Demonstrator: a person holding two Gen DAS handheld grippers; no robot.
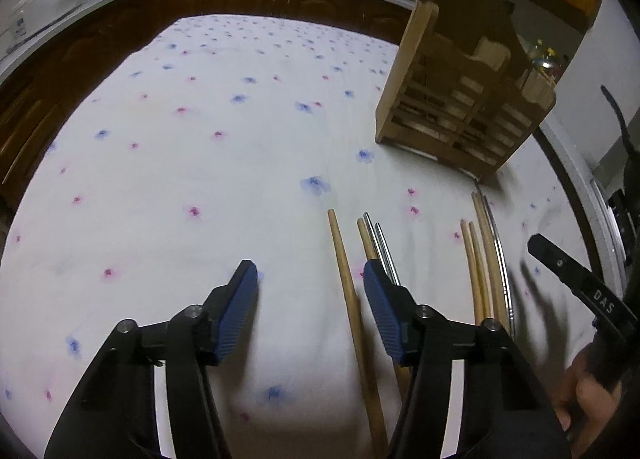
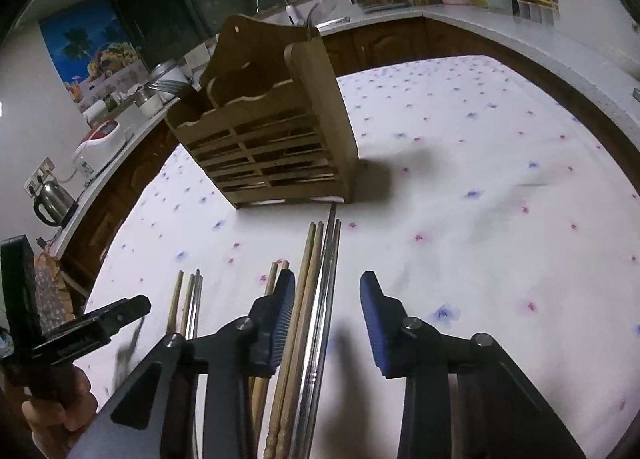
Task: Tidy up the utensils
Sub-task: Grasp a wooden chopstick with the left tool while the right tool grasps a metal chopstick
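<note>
Both grippers open — chopsticks [image 2: 308,299], wooden caddy [image 2: 276,147]

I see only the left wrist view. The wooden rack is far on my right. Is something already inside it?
Observer: Yes. In the right wrist view, forks stand in the left compartment of the rack.
Operator: Where is the right gripper over the chopsticks?
Observer: The right gripper is open, with a wooden pair and a metal pair lying between its fingers, close to the left finger.
Operator: Do those chopsticks reach the rack?
Observer: The tip of one metal chopstick lies just before the base of the rack; I cannot tell if it touches.
</note>
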